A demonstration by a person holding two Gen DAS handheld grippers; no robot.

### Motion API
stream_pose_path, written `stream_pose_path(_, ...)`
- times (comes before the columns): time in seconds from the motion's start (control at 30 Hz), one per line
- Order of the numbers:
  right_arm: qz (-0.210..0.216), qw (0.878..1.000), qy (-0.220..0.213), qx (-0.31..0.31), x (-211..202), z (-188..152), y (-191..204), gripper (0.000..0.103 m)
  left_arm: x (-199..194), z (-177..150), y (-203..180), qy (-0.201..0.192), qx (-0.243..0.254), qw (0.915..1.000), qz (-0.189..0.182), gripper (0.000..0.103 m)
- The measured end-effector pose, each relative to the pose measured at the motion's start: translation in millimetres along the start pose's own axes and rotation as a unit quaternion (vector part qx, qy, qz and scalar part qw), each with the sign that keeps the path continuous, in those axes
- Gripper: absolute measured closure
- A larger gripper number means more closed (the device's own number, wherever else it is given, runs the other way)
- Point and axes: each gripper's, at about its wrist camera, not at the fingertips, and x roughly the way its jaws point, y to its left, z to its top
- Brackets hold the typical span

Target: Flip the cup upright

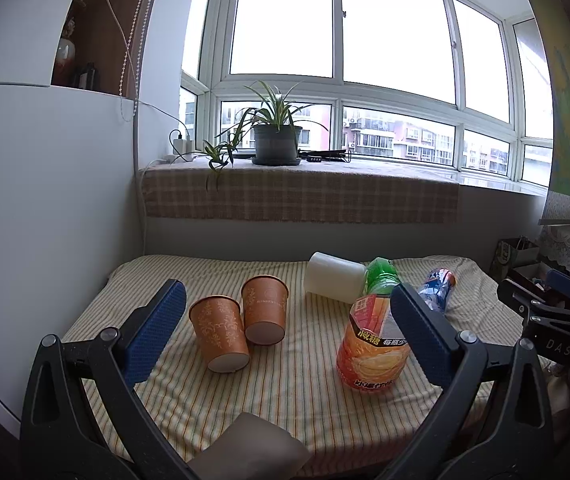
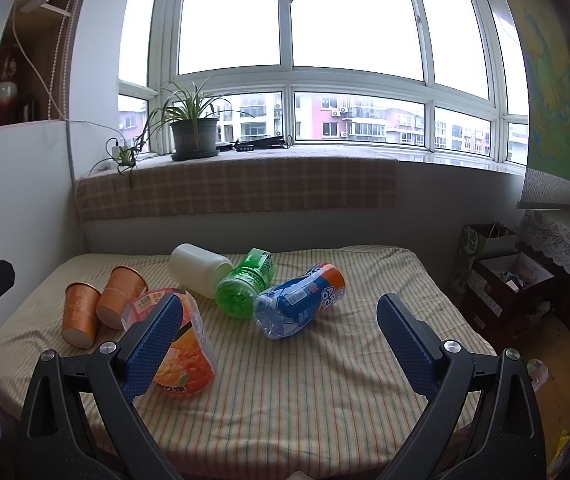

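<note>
Two orange paper cups stand side by side on the striped cloth. The front cup and the one behind it both show their white bases toward me; whether they lie tilted or stand upside down I cannot tell. They also show in the right wrist view, the front cup and the other. My left gripper is open and empty, above the cloth, with the cups just inside its left finger. My right gripper is open and empty, to the right of the cups.
An orange bottle lies right of the cups. A white jar, a green bottle and a blue bottle lie further back. The striped table ends at a wall on the left; boxes stand on the right.
</note>
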Motion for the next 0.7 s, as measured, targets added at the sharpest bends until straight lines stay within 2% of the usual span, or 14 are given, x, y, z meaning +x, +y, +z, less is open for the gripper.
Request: stream_pose_path(0.7, 0.006, 1.000, 0.009, 0.003, 2.7, -3.5, 0.0, 0.006, 2.9, -1.9, 1.5, 0.011, -0.002, 0.9999, 0.004, 0.000)
